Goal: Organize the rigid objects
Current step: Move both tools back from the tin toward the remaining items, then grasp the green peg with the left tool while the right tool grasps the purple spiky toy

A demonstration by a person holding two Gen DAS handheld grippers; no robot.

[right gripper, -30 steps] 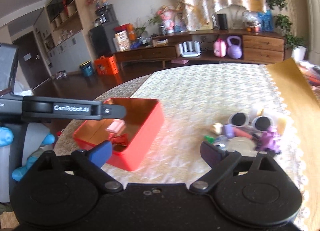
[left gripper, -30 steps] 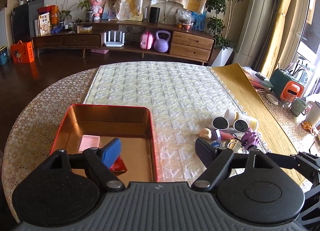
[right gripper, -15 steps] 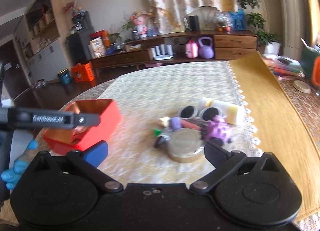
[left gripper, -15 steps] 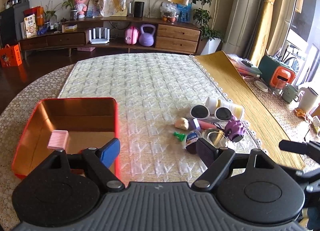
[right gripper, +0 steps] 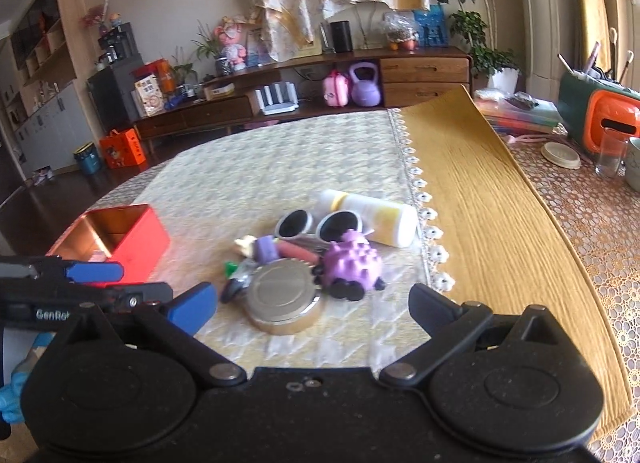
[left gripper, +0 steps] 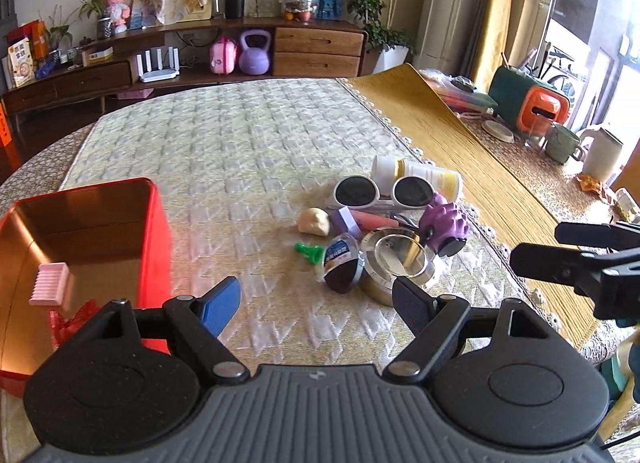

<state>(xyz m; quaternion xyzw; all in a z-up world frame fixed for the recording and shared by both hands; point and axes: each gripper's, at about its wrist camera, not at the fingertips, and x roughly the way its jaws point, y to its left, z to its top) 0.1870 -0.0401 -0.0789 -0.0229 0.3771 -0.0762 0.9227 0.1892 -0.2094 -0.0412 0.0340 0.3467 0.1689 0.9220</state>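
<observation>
A tin box (left gripper: 152,247) is sitting on the bench (left gripper: 248,151), left of a cluster of small things. A comb (left gripper: 49,283) is lying in the box. In the cluster, sunglasses (left gripper: 384,191) are lying behind a round tin (left gripper: 400,263), a bottle (left gripper: 424,177) lying behind them.

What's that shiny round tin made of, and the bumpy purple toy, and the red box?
The round tin looks like polished metal: its silvery lid mirrors the light. The bumpy purple toy looks like soft rubber or plastic, matte with molded nubs; which one is unclear. The red box seems to be painted tin: glossy red outside, coppery and reflective inside.
</observation>
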